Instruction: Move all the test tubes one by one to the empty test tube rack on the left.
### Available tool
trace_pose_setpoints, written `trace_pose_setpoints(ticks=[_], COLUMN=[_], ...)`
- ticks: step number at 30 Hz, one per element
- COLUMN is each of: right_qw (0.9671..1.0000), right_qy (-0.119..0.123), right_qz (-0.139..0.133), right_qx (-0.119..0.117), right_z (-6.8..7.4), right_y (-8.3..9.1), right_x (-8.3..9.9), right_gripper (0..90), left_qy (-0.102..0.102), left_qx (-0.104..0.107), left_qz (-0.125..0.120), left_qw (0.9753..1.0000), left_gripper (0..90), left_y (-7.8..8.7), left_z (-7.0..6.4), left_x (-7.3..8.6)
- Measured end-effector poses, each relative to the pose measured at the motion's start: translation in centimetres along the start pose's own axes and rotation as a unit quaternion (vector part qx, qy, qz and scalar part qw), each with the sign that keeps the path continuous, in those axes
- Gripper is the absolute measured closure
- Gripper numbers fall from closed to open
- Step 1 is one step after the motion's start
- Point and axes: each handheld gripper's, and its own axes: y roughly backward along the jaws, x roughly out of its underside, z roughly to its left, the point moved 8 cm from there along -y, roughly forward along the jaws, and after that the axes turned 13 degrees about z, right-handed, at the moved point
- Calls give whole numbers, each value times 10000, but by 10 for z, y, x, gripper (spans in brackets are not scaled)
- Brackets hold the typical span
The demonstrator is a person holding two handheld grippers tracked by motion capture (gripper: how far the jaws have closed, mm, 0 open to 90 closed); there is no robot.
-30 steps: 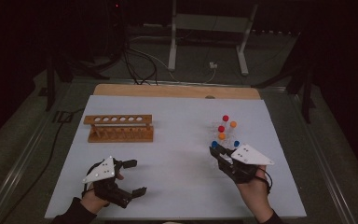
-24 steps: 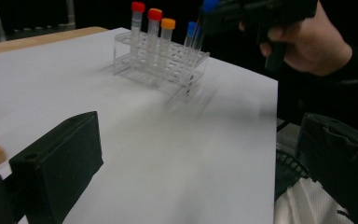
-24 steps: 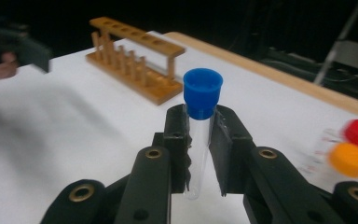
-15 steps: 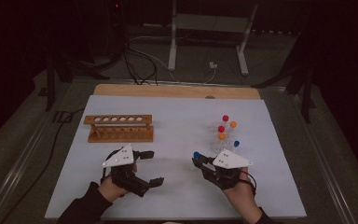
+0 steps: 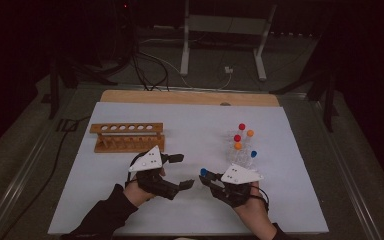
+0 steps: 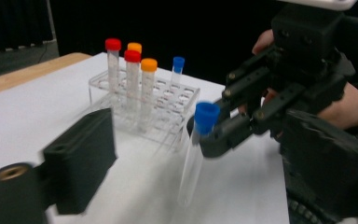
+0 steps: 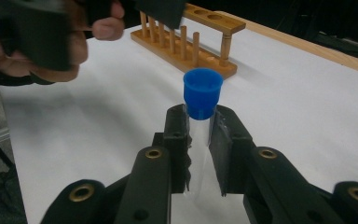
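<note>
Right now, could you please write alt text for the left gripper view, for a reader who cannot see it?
The right hand-held gripper grips a clear blue-capped test tube just below its cap. Behind it, a clear plastic rack on the white table holds five tubes capped red, orange and blue. The left hand-held gripper shows blurred in the foreground.

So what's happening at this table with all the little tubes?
A person is working with a hand-held gripper in each hand. The right gripper is clamped on a blue-capped test tube, holding it roughly upright above the white table. The left gripper is open and empty, close beside it. Five more capped tubes stand in a clear rack, and a wooden rack on the left is empty.
</note>
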Motion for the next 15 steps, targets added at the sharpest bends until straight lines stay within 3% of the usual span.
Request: trace_pose_setpoints(ticks=[7, 15], right_qw=[10000, 10000], right_qy=[-9, -3], right_qz=[-2, -4], right_qx=[-22, -34], right_z=[0, 1], right_y=[1, 1], right_x=[0, 0], right_gripper=[768, 768], left_qy=[-274, -406], left_qx=[-73, -27], left_qz=[124, 184], left_qw=[9995, 9990], left_gripper=[272, 508], left_y=[-15, -24], left_z=[-5, -7], left_x=[-8, -12])
